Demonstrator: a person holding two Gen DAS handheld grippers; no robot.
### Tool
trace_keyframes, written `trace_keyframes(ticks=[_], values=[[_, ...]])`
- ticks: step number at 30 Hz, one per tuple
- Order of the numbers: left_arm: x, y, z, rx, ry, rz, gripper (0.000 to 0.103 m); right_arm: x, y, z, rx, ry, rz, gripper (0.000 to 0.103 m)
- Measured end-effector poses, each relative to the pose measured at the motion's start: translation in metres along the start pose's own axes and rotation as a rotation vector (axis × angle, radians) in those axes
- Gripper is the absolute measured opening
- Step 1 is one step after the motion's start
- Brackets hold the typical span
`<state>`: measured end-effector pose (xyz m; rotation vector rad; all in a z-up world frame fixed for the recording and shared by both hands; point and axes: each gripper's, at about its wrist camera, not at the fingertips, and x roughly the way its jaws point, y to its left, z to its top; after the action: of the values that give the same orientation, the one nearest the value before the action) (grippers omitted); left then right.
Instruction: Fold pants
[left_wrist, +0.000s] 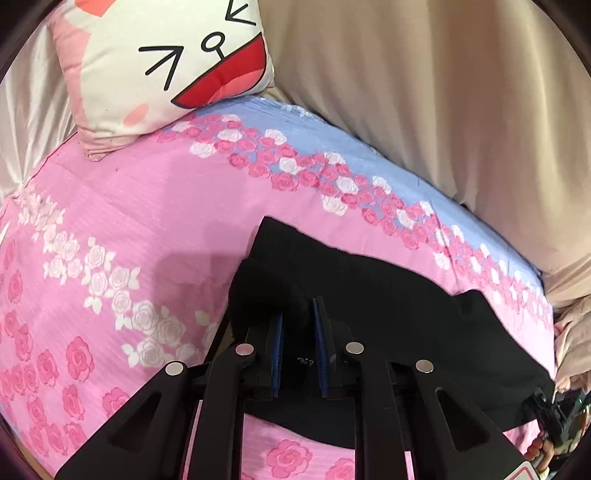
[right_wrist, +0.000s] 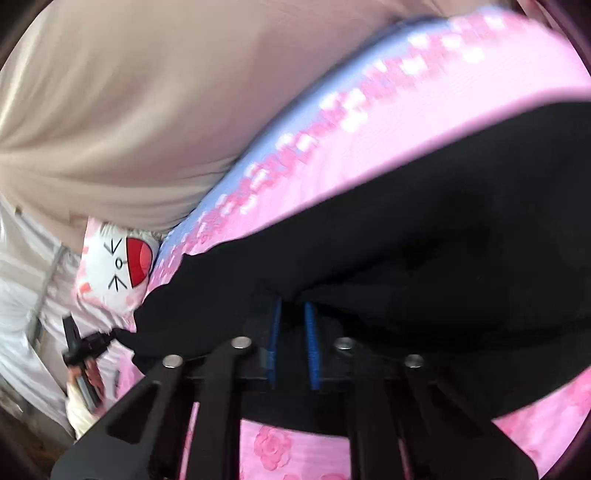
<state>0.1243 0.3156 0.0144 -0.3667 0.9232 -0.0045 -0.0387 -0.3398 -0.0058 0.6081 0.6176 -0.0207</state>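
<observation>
Black pants (left_wrist: 369, 295) lie stretched across a pink rose-print bed sheet (left_wrist: 122, 229). My left gripper (left_wrist: 298, 314) has its blue-padded fingers (left_wrist: 277, 332) closed on a bunched fold of the pants near their left end. In the right wrist view the pants (right_wrist: 443, 229) fill the middle, and my right gripper (right_wrist: 293, 312) pinches their edge between blue pads (right_wrist: 311, 332). The right wrist view is blurred. The other gripper shows at the lower right of the left wrist view (left_wrist: 554, 417) and at the left of the right wrist view (right_wrist: 79, 343).
A white cartoon-face pillow (left_wrist: 166, 62) lies at the head of the bed; it also shows in the right wrist view (right_wrist: 118, 266). A beige curtain (left_wrist: 443, 92) hangs along the far side of the bed. The sheet has a blue band (left_wrist: 332, 133) by the curtain.
</observation>
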Motion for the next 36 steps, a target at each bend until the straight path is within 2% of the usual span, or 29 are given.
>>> trace_keyframes(ticks=[2, 4, 5, 6, 7, 8, 11, 12, 14, 15, 17, 18, 19, 21, 26, 28, 30, 33, 35, 36], values=[[-0.008, 0.002, 0.0, -0.001, -0.014, -0.01, 0.016, -0.034, 0.013, 0.003, -0.054, -0.047, 0.04, 0.004], [-0.012, 0.006, -0.004, -0.008, -0.022, -0.008, 0.017, -0.051, 0.01, 0.0, -0.101, -0.016, 0.034, 0.003], [-0.01, 0.009, -0.008, -0.011, -0.022, 0.008, 0.017, -0.05, 0.004, -0.002, -0.12, 0.01, -0.02, 0.003], [-0.002, 0.011, -0.014, -0.001, -0.002, 0.04, 0.017, -0.045, -0.009, -0.008, -0.129, 0.05, -0.133, 0.003], [0.007, 0.015, -0.02, -0.001, 0.025, 0.064, 0.017, -0.04, -0.026, -0.016, -0.108, 0.099, -0.204, 0.004], [0.013, 0.018, -0.025, -0.007, 0.044, 0.076, 0.017, -0.04, -0.041, -0.022, -0.063, 0.126, -0.212, 0.004], [0.02, 0.029, -0.041, -0.034, 0.052, 0.102, 0.02, -0.059, -0.053, -0.028, -0.013, 0.07, -0.193, 0.01], [0.016, 0.029, -0.043, -0.036, 0.045, 0.112, 0.031, -0.069, -0.054, -0.026, -0.006, 0.038, -0.193, 0.013], [0.0, 0.027, -0.044, -0.031, 0.005, 0.179, 0.038, -0.084, -0.056, -0.019, 0.007, -0.006, -0.207, 0.016], [-0.014, 0.024, -0.043, -0.017, -0.03, 0.232, 0.038, -0.095, -0.063, -0.014, 0.02, -0.035, -0.224, 0.019], [-0.036, 0.016, -0.04, 0.007, -0.091, 0.32, 0.038, -0.111, -0.08, -0.01, 0.039, -0.074, -0.289, 0.032], [-0.043, 0.014, -0.039, 0.012, -0.109, 0.341, 0.04, -0.119, -0.09, -0.007, 0.063, -0.095, -0.341, 0.041], [-0.053, 0.008, -0.039, 0.02, -0.136, 0.362, 0.041, -0.125, -0.096, -0.004, 0.082, -0.111, -0.358, 0.041], [-0.065, -0.006, -0.037, 0.034, -0.167, 0.336, 0.055, -0.135, -0.11, -0.001, 0.113, -0.133, -0.367, 0.041], [-0.058, -0.068, -0.043, 0.113, -0.169, 0.247, 0.058, -0.137, -0.139, -0.004, 0.211, -0.134, -0.461, 0.041], [-0.045, -0.095, -0.051, 0.148, -0.132, 0.199, 0.061, -0.143, -0.144, -0.011, 0.239, -0.148, -0.472, 0.045], [-0.026, -0.123, -0.061, 0.2, -0.08, 0.163, 0.061, -0.158, -0.157, -0.015, 0.275, -0.206, -0.527, 0.055], [-0.007, -0.15, -0.076, 0.247, -0.035, 0.136, 0.061, -0.174, -0.18, -0.014, 0.325, -0.271, -0.56, 0.055], [0.006, -0.165, -0.083, 0.259, -0.004, 0.112, 0.061, -0.176, -0.196, -0.007, 0.341, -0.288, -0.521, 0.053], [0.013, -0.172, -0.086, 0.26, 0.01, 0.1, 0.061, -0.174, -0.201, 0.0, 0.328, -0.272, -0.515, 0.049]])
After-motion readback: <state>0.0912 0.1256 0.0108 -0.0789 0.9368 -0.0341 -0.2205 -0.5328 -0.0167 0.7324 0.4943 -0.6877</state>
